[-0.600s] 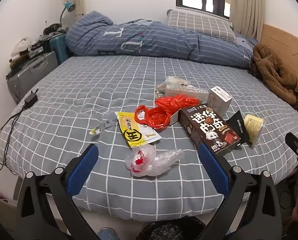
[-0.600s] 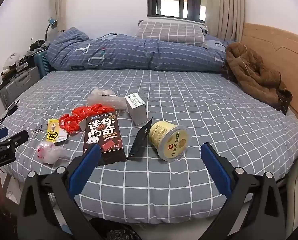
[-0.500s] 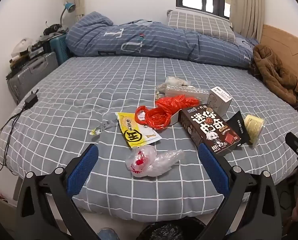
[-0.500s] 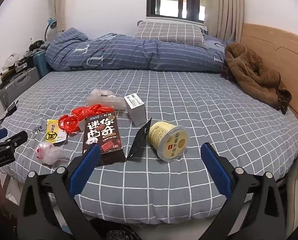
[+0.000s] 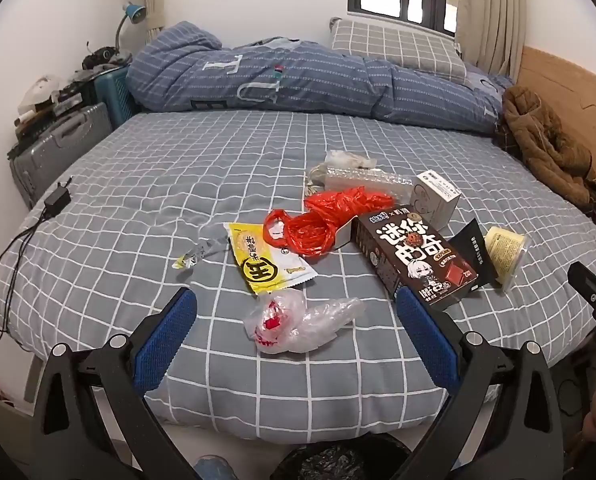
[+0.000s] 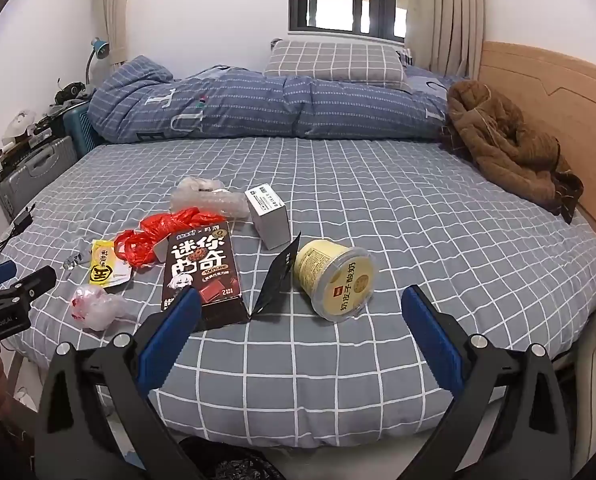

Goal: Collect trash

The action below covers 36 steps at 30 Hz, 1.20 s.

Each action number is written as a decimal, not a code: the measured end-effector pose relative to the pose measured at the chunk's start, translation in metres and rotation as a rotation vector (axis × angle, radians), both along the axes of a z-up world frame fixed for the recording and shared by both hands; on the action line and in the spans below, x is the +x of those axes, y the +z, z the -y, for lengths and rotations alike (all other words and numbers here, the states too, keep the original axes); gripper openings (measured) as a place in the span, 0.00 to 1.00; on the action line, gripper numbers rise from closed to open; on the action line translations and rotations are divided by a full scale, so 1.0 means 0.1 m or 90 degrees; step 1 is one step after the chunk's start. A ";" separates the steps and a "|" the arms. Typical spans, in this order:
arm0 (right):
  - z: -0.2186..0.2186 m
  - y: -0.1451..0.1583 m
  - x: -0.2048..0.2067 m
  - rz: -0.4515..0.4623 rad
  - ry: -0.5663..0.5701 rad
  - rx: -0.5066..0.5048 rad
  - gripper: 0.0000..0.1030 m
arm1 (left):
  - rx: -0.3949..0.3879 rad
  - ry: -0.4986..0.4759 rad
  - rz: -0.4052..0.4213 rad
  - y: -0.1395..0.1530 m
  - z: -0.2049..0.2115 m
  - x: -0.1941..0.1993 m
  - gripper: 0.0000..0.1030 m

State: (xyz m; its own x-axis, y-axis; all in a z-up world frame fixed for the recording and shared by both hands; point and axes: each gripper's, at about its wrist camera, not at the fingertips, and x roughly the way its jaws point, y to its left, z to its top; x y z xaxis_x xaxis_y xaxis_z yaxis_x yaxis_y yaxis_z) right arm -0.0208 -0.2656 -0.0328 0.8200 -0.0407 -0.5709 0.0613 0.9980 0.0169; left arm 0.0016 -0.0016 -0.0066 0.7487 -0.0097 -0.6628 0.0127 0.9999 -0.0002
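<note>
- A bed (image 5: 138, 208) with a grey checked sheet fills the room; a rolled blue duvet (image 5: 298, 76) and a pillow (image 6: 334, 62) lie at the top of the frame
- Trash sits mid-bed: a clear plastic bag (image 5: 298, 320), yellow wrapper (image 5: 262, 260), red bag (image 5: 326, 220), dark chocolate box (image 6: 200, 268), white box (image 6: 268, 216), yellow tub (image 6: 334, 276)
- Left tongs (image 5: 294, 332) and right tongs (image 6: 298, 328) hang wide apart, empty, above the bed's near edge
- Bare sheet lies right of the tub
- A black bin bag (image 5: 330, 462) shows at the bottom
</note>
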 end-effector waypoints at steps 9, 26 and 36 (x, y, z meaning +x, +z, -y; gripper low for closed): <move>0.00 -0.02 0.01 -0.002 -0.004 0.002 0.93 | 0.004 -0.002 0.001 0.00 0.02 0.00 0.95; 0.00 -0.02 0.01 -0.003 -0.003 0.004 0.93 | 0.005 0.000 0.001 0.00 0.01 0.01 0.95; 0.00 -0.04 0.02 -0.004 -0.005 0.002 0.93 | 0.005 0.001 0.000 -0.01 -0.01 0.01 0.95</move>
State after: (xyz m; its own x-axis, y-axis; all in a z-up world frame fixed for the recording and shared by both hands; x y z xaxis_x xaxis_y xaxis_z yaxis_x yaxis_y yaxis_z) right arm -0.0190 -0.2656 -0.0368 0.8165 -0.0454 -0.5756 0.0693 0.9974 0.0196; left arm 0.0026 -0.0002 -0.0072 0.7491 -0.0035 -0.6625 0.0114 0.9999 0.0077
